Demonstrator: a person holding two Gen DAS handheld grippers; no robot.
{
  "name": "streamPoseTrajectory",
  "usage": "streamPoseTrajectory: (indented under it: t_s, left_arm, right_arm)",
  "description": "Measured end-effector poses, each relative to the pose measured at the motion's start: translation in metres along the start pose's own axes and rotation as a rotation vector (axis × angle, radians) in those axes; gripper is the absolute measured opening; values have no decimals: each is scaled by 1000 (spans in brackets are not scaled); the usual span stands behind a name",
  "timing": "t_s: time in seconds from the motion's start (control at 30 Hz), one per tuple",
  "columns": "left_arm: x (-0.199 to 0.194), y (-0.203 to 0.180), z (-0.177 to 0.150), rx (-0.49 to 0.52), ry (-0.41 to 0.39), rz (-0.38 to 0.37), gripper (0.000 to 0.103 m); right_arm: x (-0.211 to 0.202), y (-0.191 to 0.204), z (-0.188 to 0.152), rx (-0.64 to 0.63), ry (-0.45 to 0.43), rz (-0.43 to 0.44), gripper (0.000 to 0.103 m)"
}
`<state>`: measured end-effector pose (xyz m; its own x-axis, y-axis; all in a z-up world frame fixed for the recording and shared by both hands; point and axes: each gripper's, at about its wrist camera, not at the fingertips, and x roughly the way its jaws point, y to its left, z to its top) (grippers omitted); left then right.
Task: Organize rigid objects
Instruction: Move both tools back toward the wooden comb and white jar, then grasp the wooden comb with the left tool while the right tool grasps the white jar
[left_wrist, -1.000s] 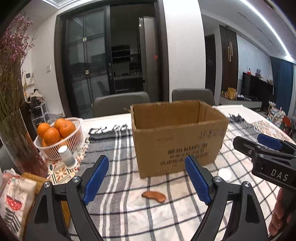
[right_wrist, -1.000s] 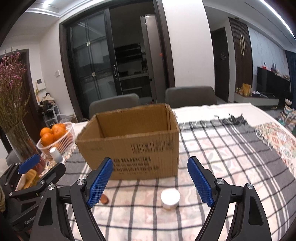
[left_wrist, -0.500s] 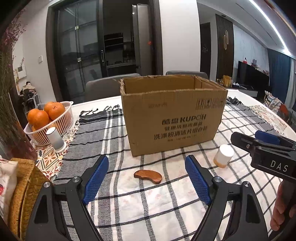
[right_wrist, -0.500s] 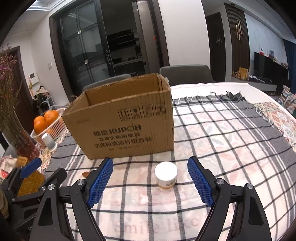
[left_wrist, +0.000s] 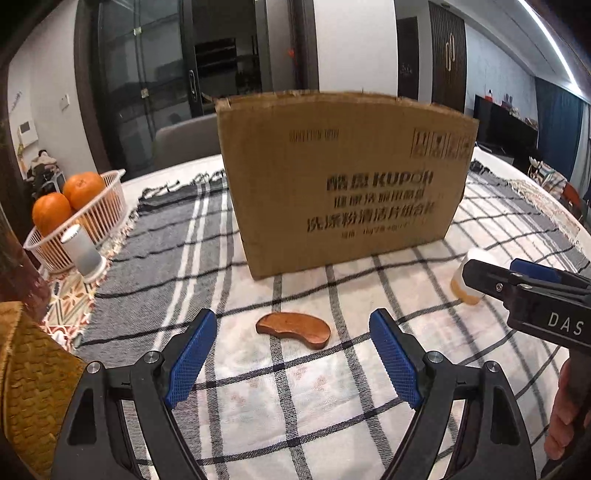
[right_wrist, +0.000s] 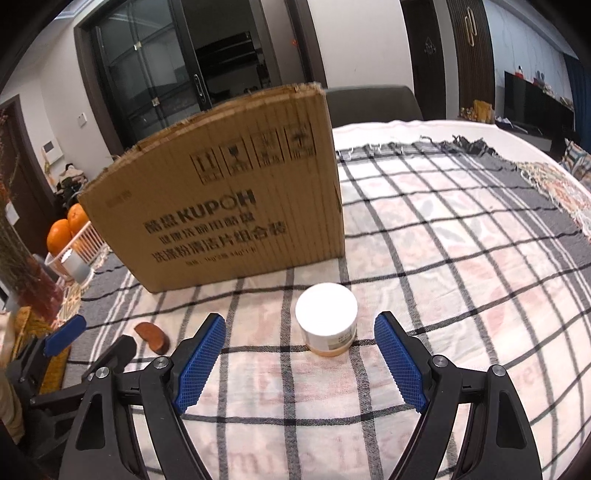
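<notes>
A brown cardboard box stands open-topped on the checked tablecloth; it also shows in the right wrist view. A small curved wooden piece lies in front of it, just ahead of my open, empty left gripper. A white-lidded jar stands upright just ahead of my open, empty right gripper. In the left wrist view the jar is partly hidden behind the right gripper. The wooden piece also shows at left in the right wrist view.
A white basket of oranges and a small white cylinder stand at the left. A woven basket sits at the near left. A dark vase of dried flowers stands at the left. Chairs stand behind the table.
Both grippers have lowered and moved forward toward the table. The wooden piece and the jar now sit closer to the fingers. The box's inside is no longer visible.
</notes>
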<state>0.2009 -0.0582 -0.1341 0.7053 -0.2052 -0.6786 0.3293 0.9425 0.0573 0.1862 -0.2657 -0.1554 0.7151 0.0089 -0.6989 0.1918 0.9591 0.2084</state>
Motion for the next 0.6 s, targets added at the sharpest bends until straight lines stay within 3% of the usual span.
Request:
streamPoseTrajectory:
  t_s: [0.47, 0.6]
  left_arm:
    - [42, 4, 0, 3, 100, -54, 84]
    - [51, 5, 0, -4, 132, -58, 80]
  right_arm:
    - [35, -3, 1, 38, 76, -32, 83]
    - [41, -3, 2, 36, 84, -38, 82]
